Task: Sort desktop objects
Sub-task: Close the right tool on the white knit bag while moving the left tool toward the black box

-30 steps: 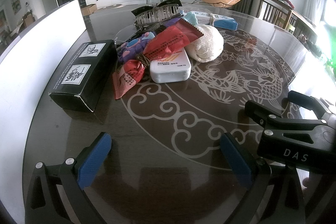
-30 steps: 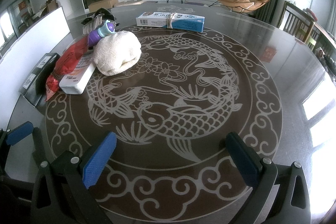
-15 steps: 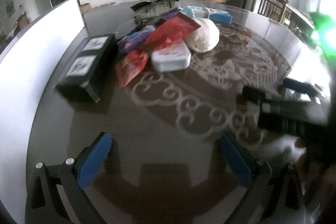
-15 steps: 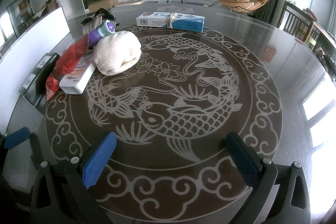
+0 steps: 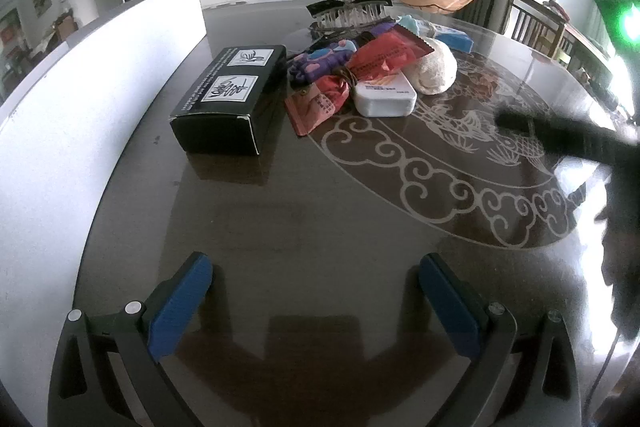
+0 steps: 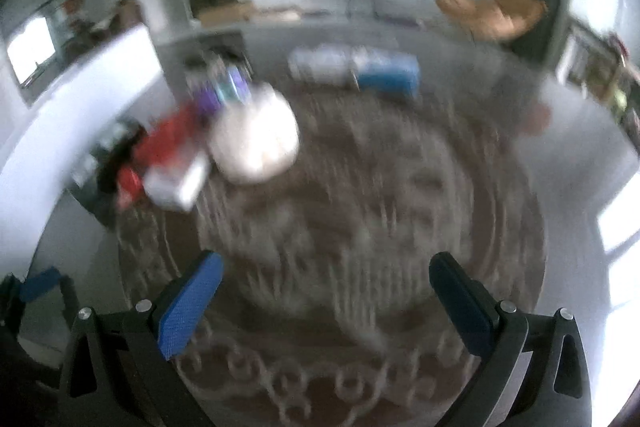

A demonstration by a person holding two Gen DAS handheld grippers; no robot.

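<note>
We held both tongs, left and right, spread wide and empty above the counter. The pile sat ahead beside a black box; the right view was blurred.

The left tongs now sit closer to the left side of the bench, so the black box and the white board loom larger in the left wrist view than a second ago. The right tongs are now in motion: the right wrist view, sharp before, is smeared, and the white cloth bundle and blue-and-white carton appear nearer. Seen from the left, the right device is a dark blur at the frame's right edge, higher than before.
</note>
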